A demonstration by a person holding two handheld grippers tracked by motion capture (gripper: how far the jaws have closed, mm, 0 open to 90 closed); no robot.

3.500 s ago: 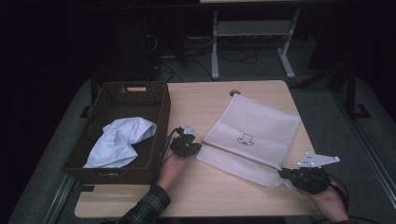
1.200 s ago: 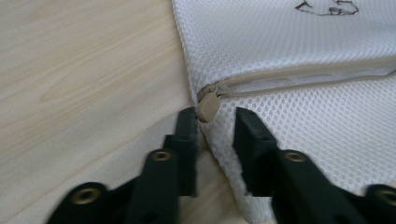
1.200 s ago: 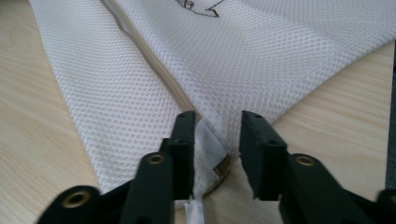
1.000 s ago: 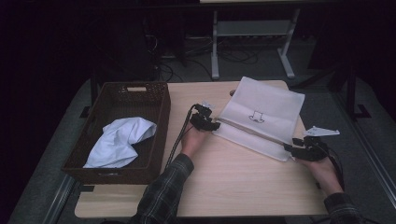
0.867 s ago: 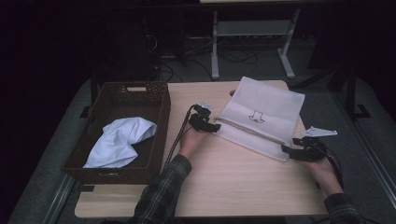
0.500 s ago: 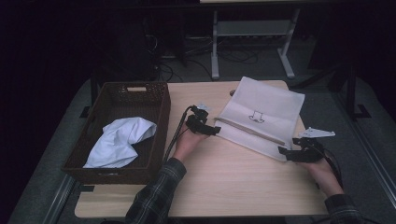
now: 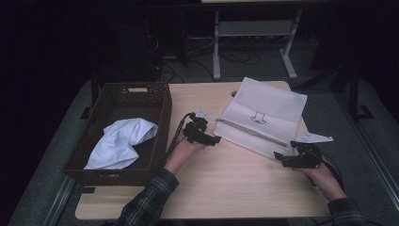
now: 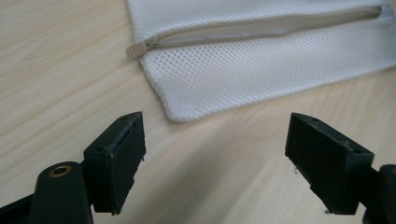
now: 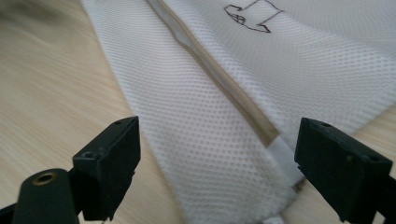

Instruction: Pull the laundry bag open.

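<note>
A white mesh laundry bag (image 7: 263, 115) with a small printed drawing lies flat on the right half of the table. Its zipper (image 8: 261, 30) runs along the near edge and ends in a pull tab (image 8: 135, 50). My left gripper (image 7: 212, 139) is open just short of the bag's near left corner (image 8: 175, 112). Its jaws have just been opening, and only bare table lies between them. My right gripper (image 7: 281, 158) is open at the bag's near right corner (image 9: 243, 186). Its jaws have also just been opening, and the mesh lies under them without touching the pads.
A dark wicker basket (image 7: 160, 110) stands on the left of the wooden table (image 7: 226, 188) and holds a crumpled white cloth (image 7: 120, 141). Black cables trail from both grippers. Beyond the table's far edge are a white frame stand (image 7: 254, 33) and floor cables.
After the oldest frame the bag shifted toward the far right. Over the last second both grippers drew back off its near corners, the left toward the person, and the bag stayed flat.
</note>
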